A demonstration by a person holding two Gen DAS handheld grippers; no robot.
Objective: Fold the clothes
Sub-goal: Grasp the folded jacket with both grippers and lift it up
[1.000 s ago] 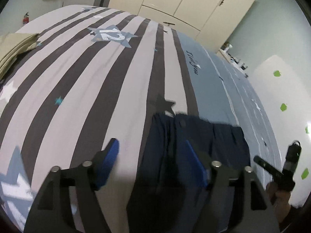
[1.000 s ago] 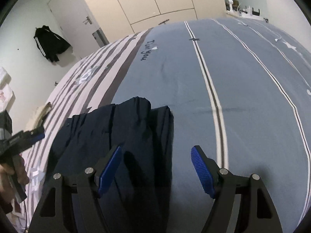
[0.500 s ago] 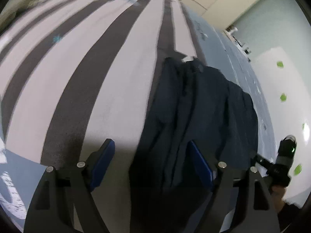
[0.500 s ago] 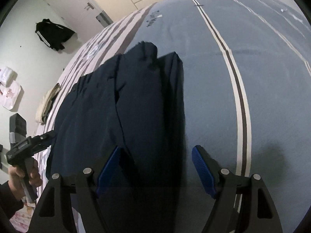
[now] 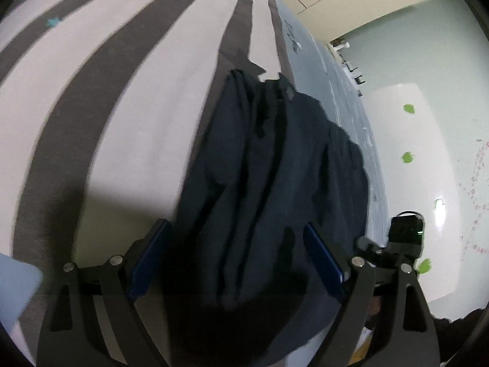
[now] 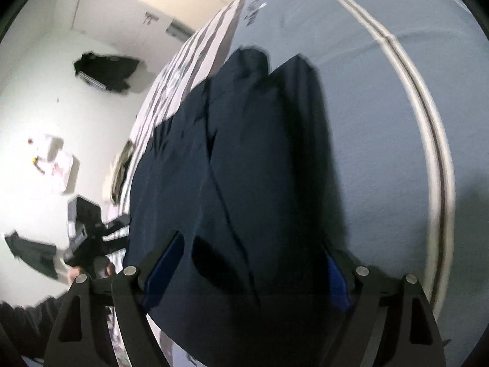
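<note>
Looking down both cameras, I see the navy garment (image 5: 275, 177) under my left gripper (image 5: 237, 253) and right gripper (image 6: 249, 266), jaws opening, gripping nothing.

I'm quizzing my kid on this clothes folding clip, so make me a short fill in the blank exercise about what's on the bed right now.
1. The garment lying on the bed is dark ____ in colour.
2. On the wall beyond the bed, a ____ jacket hangs.
3. The bedcover left of the garment has grey and white ____.
4. The pads on the left gripper are ____.

Missing words: blue; black; stripes; blue
</note>
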